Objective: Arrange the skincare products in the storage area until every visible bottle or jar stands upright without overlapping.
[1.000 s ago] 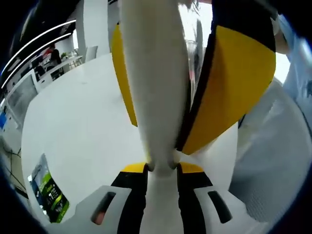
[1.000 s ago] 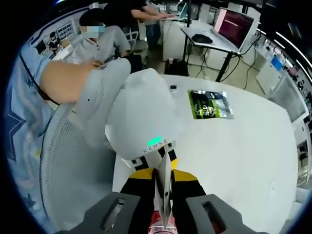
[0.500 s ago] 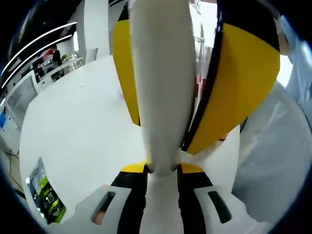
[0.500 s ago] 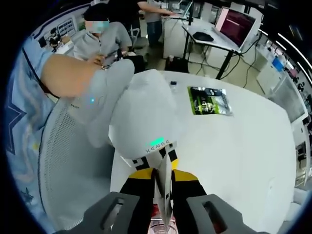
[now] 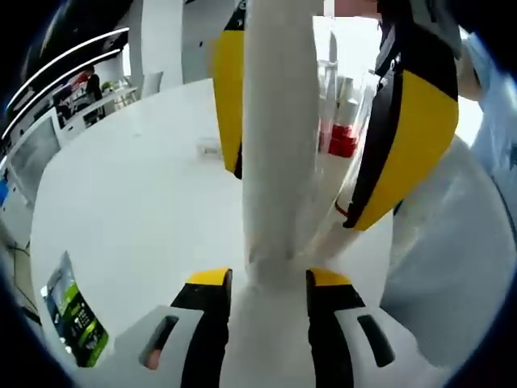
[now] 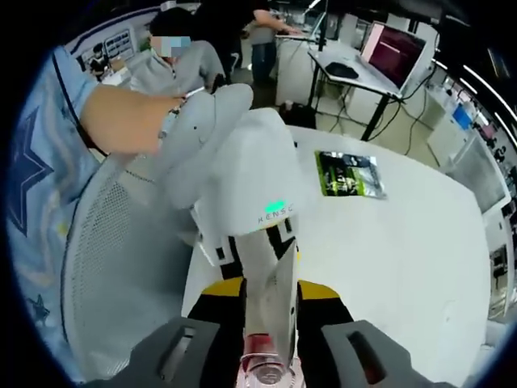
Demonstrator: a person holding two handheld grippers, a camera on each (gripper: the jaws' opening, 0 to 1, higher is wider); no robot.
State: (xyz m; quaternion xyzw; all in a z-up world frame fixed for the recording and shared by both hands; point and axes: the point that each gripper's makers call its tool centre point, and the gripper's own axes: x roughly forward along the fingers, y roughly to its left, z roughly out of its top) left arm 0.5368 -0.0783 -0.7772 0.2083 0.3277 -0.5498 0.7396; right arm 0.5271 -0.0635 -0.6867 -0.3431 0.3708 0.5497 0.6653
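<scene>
A tall white plastic tube [image 5: 279, 153] stands up the middle of the left gripper view, clamped between the 2 yellow-tipped jaws of the left gripper [image 5: 268, 279]. Just behind it, the right gripper [image 5: 408, 129] holds a clear bottle with a red band [image 5: 339, 141], seen between its black and yellow jaws. In the right gripper view the right gripper [image 6: 271, 319] is clenched on that clear bottle [image 6: 266, 323], and the left gripper's white body [image 6: 242, 194] sits just ahead. Both hover over a round white table [image 6: 404, 250], where a green and black packet [image 6: 349, 175] lies flat, well apart
</scene>
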